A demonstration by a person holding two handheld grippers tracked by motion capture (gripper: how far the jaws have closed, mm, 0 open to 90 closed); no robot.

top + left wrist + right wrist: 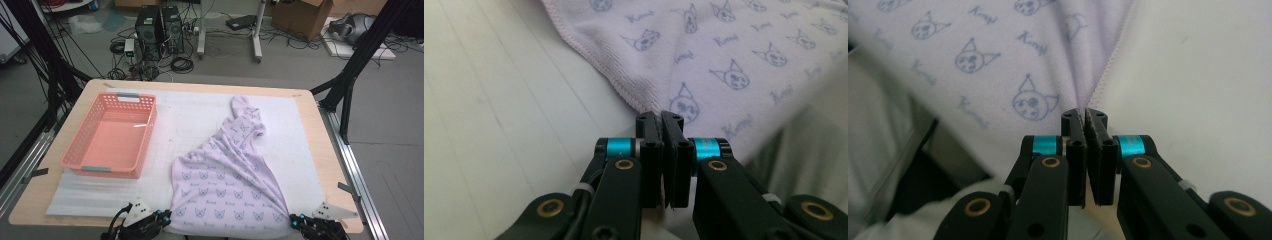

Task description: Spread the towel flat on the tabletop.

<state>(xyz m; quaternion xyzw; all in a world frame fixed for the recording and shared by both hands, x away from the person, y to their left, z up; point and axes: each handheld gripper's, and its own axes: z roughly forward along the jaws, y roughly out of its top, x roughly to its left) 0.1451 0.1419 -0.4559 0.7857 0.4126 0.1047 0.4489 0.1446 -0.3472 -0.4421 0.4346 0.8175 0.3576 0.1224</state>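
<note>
A lilac cloth (225, 180) printed with small cat faces lies crumpled across the white mat (200, 115), running from the far middle of the table to the near edge. My left gripper (162, 216) is at its near left corner, with the black jaws (659, 117) shut on the hem of the cloth (734, 55). At the near right corner my right gripper (296, 220) is likewise shut (1084, 114), pinching the stitched edge of the cloth (973, 55). Between the two grippers the cloth's near edge hangs over the table's front.
A pink plastic basket (145, 137) with nothing in it stands on the left half of the mat. The wooden tabletop (50, 175) shows around the mat. Black frame legs (350, 75) flank the table, and computer towers (159, 32) and cables lie on the floor beyond.
</note>
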